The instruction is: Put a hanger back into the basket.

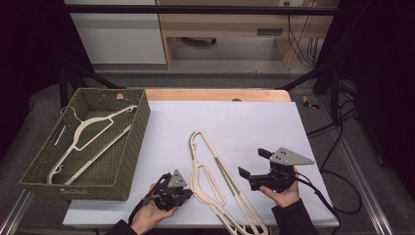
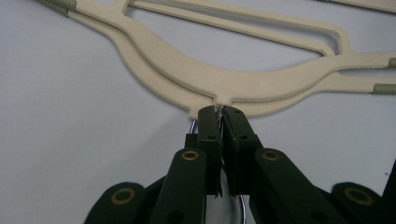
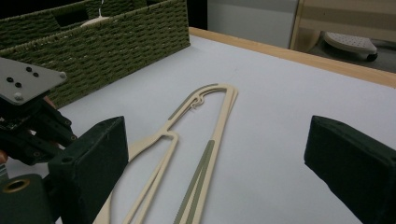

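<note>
Where the cream hangers (image 1: 211,178) lie stacked on the white table (image 1: 254,127) at lower centre of the high view, the left gripper (image 1: 182,192) sits at their left edge. Its jaws are pressed together on the metal hook (image 2: 219,112) at the hangers' neck, seen at the middle of the left gripper view, with wire showing between and below the pads. To the hangers' right, the right gripper (image 1: 254,165) is held with its jaws wide apart and nothing between them. At left in the high view, a green basket (image 1: 129,161) holds another hanger (image 1: 88,137).
</note>
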`<state>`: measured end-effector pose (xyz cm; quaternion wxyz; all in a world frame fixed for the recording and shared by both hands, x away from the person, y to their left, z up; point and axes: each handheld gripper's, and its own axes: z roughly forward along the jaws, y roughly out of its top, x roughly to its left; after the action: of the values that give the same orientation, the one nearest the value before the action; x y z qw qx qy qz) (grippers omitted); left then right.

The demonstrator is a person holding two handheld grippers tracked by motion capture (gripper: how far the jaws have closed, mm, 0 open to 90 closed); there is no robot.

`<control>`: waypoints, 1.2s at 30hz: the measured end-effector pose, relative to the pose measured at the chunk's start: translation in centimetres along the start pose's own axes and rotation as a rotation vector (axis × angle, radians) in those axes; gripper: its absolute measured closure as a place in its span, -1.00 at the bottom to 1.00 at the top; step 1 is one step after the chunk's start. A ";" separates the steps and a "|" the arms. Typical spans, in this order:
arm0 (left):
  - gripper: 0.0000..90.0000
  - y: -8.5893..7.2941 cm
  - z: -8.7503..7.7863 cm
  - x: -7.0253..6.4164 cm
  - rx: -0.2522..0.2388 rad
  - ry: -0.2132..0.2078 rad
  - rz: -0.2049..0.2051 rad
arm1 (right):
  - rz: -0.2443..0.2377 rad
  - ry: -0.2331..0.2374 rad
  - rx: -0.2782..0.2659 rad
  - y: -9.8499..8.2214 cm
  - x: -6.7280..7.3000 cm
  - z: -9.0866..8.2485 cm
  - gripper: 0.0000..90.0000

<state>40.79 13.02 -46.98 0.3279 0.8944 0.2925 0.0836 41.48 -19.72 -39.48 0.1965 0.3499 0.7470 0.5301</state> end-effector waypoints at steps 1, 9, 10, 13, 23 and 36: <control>0.92 0.0 0.0 -0.1 0.000 0.002 0.006 | 0.003 0.004 0.000 0.0 0.1 0.1 -0.85; 0.96 0.3 -0.1 -0.1 0.016 -0.026 0.056 | -0.004 0.042 0.026 -0.2 1.2 1.2 -0.85; 0.97 0.4 -0.2 -0.2 0.019 -0.032 0.063 | -0.002 0.047 0.027 -0.2 1.4 1.4 -0.85; 0.97 0.6 -0.6 -0.4 0.016 -0.030 0.074 | -0.006 0.064 0.032 -0.3 1.7 1.6 -0.83; 0.97 2.0 -2.5 -0.7 -0.011 -0.026 0.026 | -0.007 0.125 0.055 -0.5 3.9 2.9 -0.77; 0.97 4.8 -4.1 -0.8 -0.020 0.007 -0.001 | -0.007 0.144 0.105 -1.0 6.2 4.4 -0.66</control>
<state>41.01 11.77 -40.74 0.3359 0.8906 0.2932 0.0897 39.84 -12.52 -41.53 0.1255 0.3182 0.7872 0.5132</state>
